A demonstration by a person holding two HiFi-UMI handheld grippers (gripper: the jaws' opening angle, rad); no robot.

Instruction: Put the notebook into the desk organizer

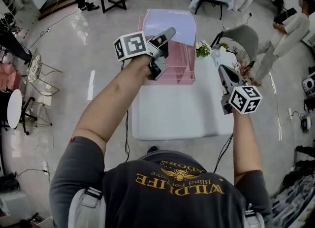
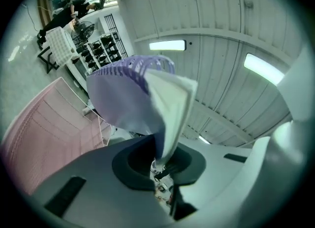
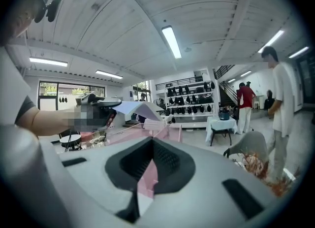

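**A:** What do the left tongs [image 2: 160, 162] hold?

**B:** They are clamped on one corner of the notebook [image 2: 129, 99]. There is one notebook, with a soft lavender cover, a looped coil spine along its far edge and white pages fanning loose beside the cover. It sticks out past the tips, up in the air.

**A:** And the desk organizer?

**B:** There is one desk organizer [image 1: 183, 63], made of pink wire mesh, boxy, with open stepped trays. It sits below and just ahead of the left tongs. The notebook is above it, not in it. A smooth white table [image 1: 182, 114] with rounded corners runs beneath both tongs.

**A:** What about the right tongs?

**B:** The right tongs [image 1: 221, 68] have their tips together with nothing between them. Pink mesh shows only through the slit behind the tips. They sit well to the right of the left tongs.

**A:** What else can be counted?

**B:** There are two marker cubes [image 1: 132, 45], black-and-white checked, one on each pair of tongs. One small sprig of flowers [image 1: 203, 49] lies just left of the right tongs' tips. One rounded grey chair [image 1: 243, 37] stands ahead of them.

**A:** Is anything hard to make out?

**B:** From above, the notebook covers the organizer's far end, so I cannot count its trays. The pinched corner is buried between the dark pads.
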